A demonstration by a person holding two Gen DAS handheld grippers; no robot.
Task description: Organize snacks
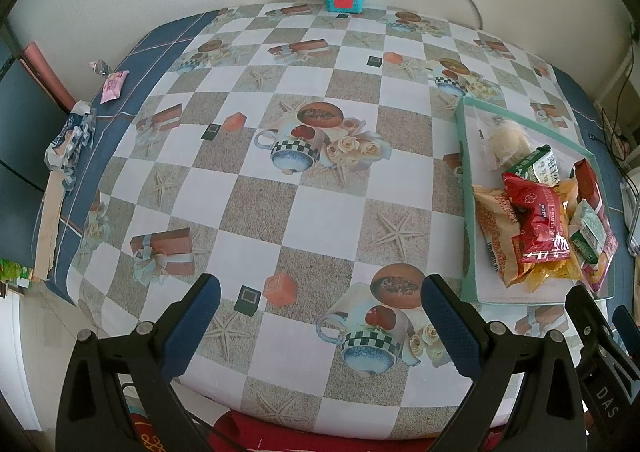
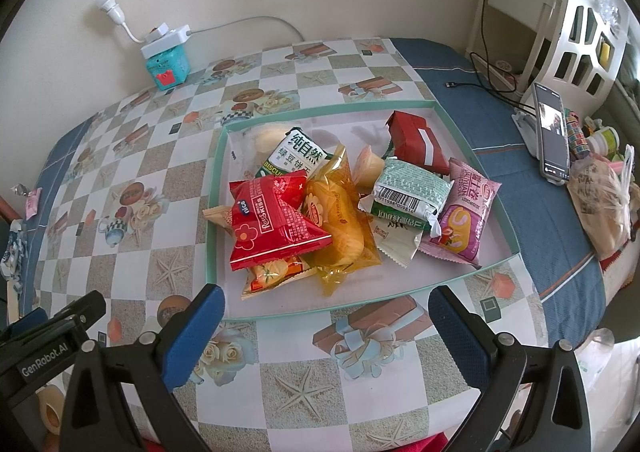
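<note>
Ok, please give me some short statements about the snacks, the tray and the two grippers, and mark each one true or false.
1. The red snack packet lies on top of other packets inside the tray. True.
2. The left gripper is shut on a packet. False: it is open and holds nothing.
3. A pink packet lies outside the tray, near the far left edge of the table. True.
4. The tray holds no snacks. False: several packets are piled in it.
5. The right gripper is open, on the near side of the tray. True.
6. The teal box sits inside the tray. False: it stands by the wall, apart from the tray.
</note>
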